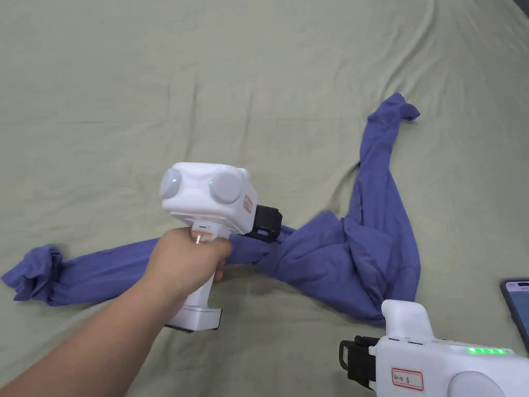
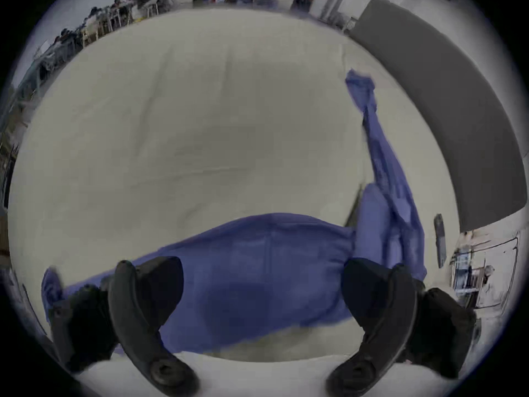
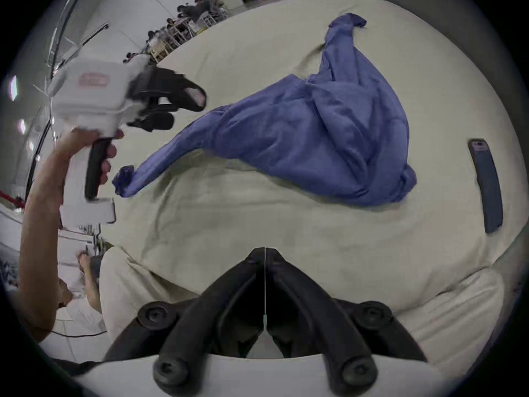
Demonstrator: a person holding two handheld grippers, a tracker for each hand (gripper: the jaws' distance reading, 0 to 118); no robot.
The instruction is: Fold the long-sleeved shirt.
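A blue long-sleeved shirt [image 1: 361,248] [image 3: 315,134] lies crumpled on the pale green sheet [image 1: 232,93]. One sleeve stretches left to a bunched cuff [image 1: 36,274]; the other runs up to a cuff [image 1: 398,111]. A hand holds my left gripper [image 1: 266,223] [image 3: 186,111] just above the left sleeve where it joins the body. Its jaws stand wide open, with sleeve cloth [image 2: 286,245] beneath the left gripper [image 2: 263,283]. My right gripper [image 1: 345,359] [image 3: 264,253] waits near the sheet's front edge, shut on nothing, short of the shirt's lower corner.
A dark phone [image 1: 516,305] [image 3: 486,185] [image 2: 439,240] lies on the sheet to the right of the shirt. Several people sit at tables [image 3: 189,16] far behind the bed. A grey wall panel [image 2: 443,102] borders the far right side.
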